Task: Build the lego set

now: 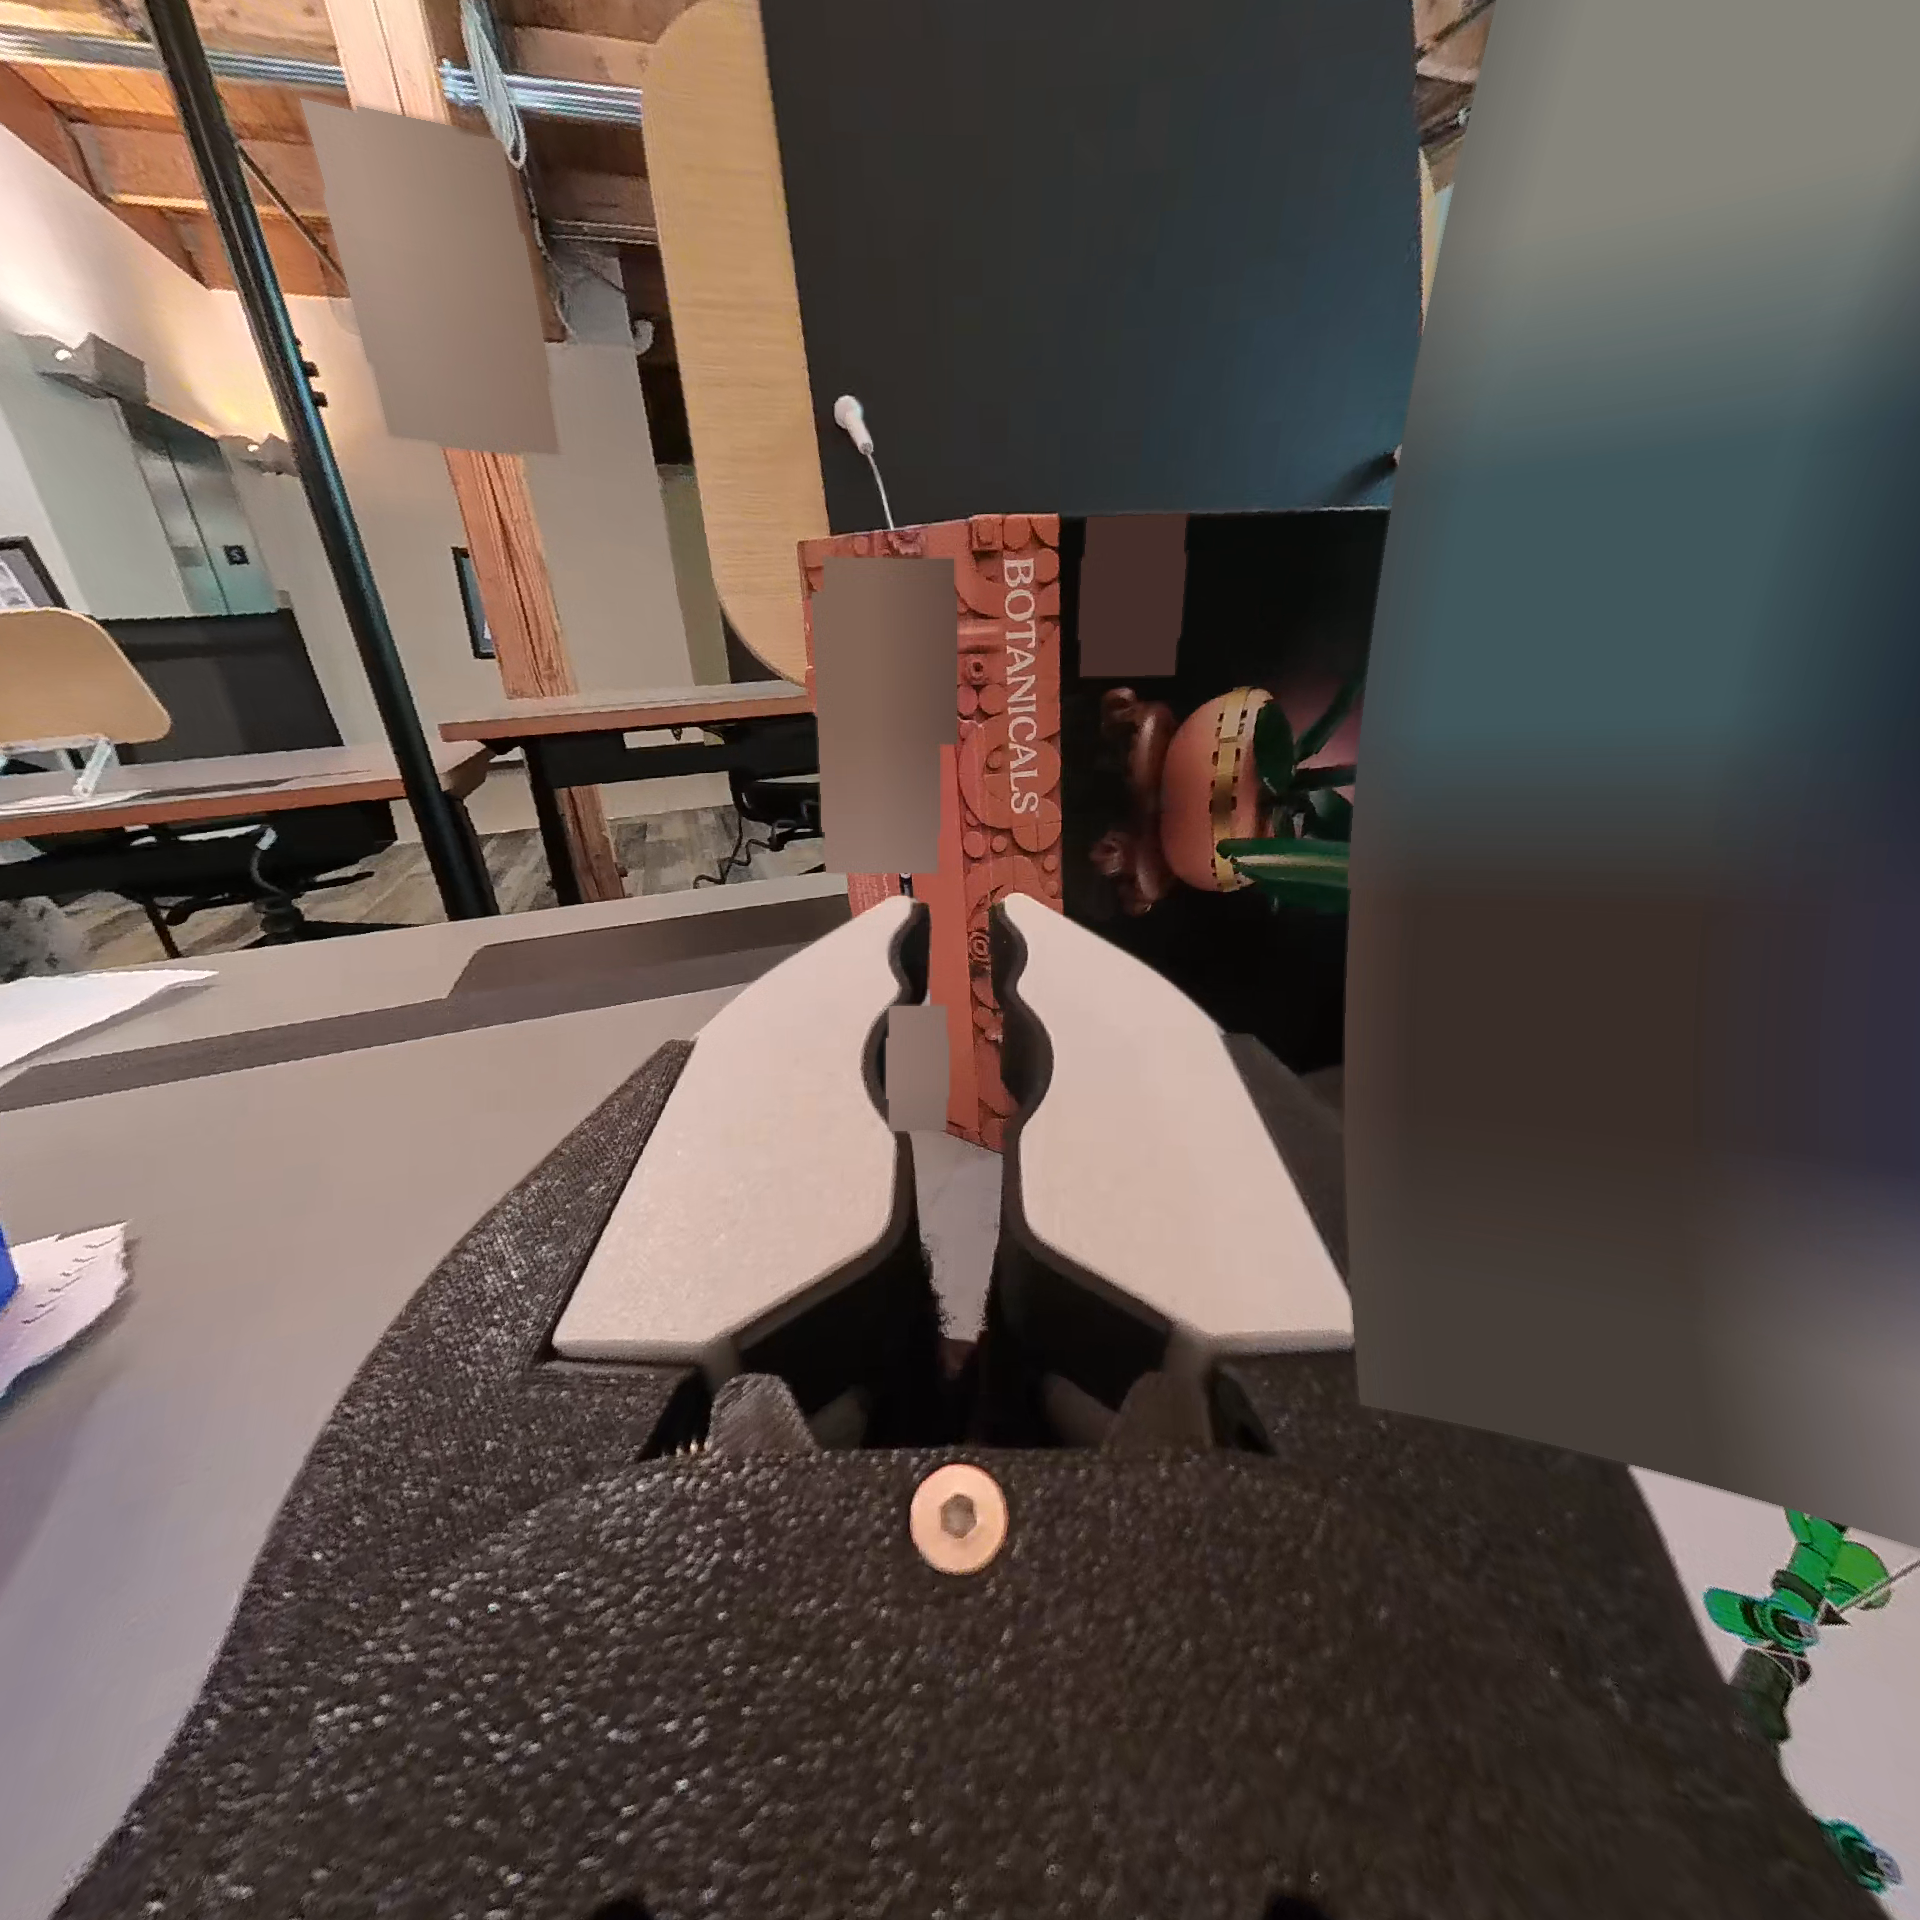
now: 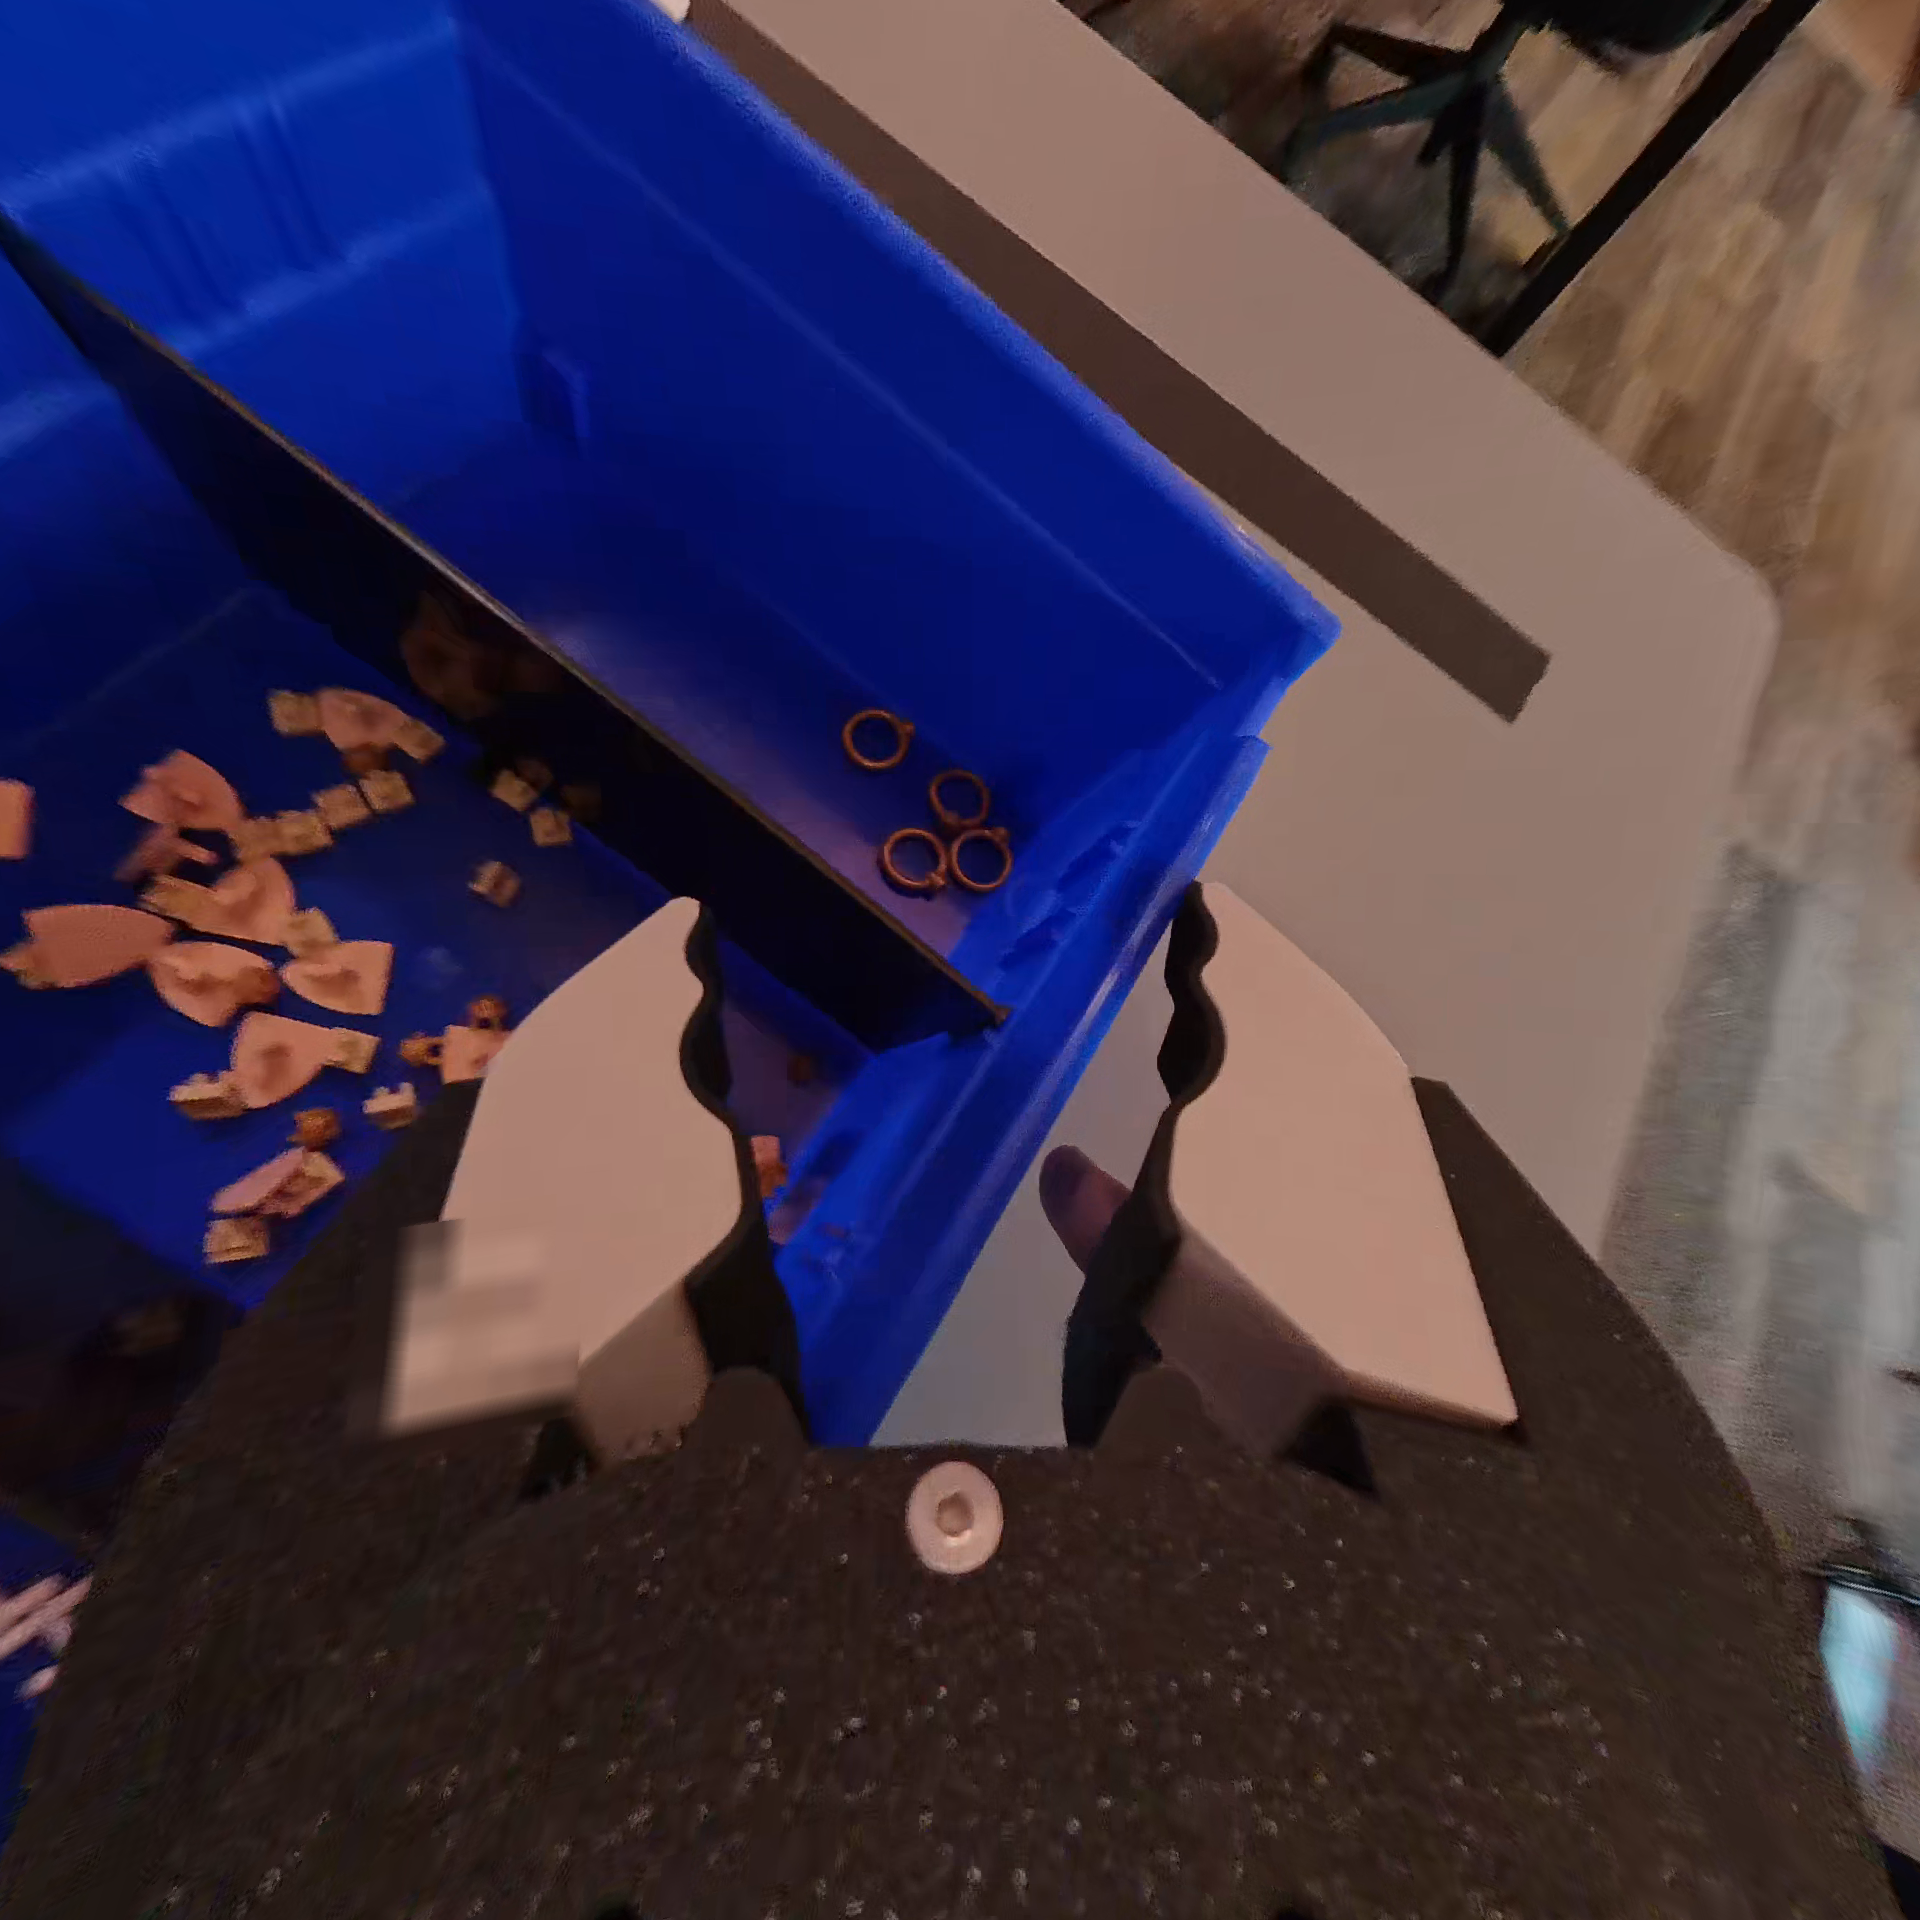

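My right gripper (image 2: pixel 945 904) is open, and its jaws straddle the near wall of a blue parts bin (image 2: pixel 1091 997). Several small gold rings (image 2: pixel 940 821) lie in the bin's right compartment, just ahead of the fingertips. A black divider (image 2: pixel 582 707) separates them from a heap of tan and pinkish pieces (image 2: pixel 239 966) in the left compartment. My left gripper (image 1: pixel 961 914) is nearly closed with nothing visible between its fingers. It hovers over the grey table (image 1: pixel 260 1247) and points at the upright set box (image 1: pixel 997 727). A green built piece (image 1: pixel 1797 1621) lies at its lower right.
White paper (image 1: pixel 73 1008) and a torn bag (image 1: pixel 62 1288) lie on the table to the left. The table's rounded corner (image 2: pixel 1714 623) is to the right of the bin, with floor beyond. A person's fingertip (image 2: pixel 1081 1195) shows under the right gripper. Left tips to right tips: about 55 cm. The green built piece (image 1: pixel 1797 1621) lies around 15 cm away from my left fingertips.
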Demonstrator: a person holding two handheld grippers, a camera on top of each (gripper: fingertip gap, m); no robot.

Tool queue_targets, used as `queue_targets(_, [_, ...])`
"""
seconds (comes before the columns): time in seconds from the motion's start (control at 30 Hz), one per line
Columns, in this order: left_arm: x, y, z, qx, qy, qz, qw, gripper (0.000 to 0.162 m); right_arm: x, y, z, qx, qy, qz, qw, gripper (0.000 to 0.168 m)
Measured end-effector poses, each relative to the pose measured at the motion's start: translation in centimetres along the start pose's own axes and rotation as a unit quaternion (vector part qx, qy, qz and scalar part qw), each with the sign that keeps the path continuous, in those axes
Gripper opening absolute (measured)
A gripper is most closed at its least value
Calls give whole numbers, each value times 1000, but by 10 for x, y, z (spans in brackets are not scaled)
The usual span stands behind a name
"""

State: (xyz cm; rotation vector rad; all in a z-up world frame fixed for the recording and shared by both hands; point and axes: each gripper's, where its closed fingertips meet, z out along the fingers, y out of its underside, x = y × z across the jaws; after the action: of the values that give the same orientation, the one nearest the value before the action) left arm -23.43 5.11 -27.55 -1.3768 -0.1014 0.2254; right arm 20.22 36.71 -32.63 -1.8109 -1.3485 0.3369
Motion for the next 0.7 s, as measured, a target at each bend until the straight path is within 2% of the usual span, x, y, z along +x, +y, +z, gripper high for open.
queue_targets(0.13, [3,3,2,-12,17,-15,1000,11,1,2,5,-4,45,-68,997,85])
queue_targets(0.47, [9,5,4,-23,33,-14,999,10,4,2,5,-10,59,-50,997,79])
queue_targets(0.7, [10,7,6,-31,35,-17,999,11,4,6,6,-21,44,-2,999,73])
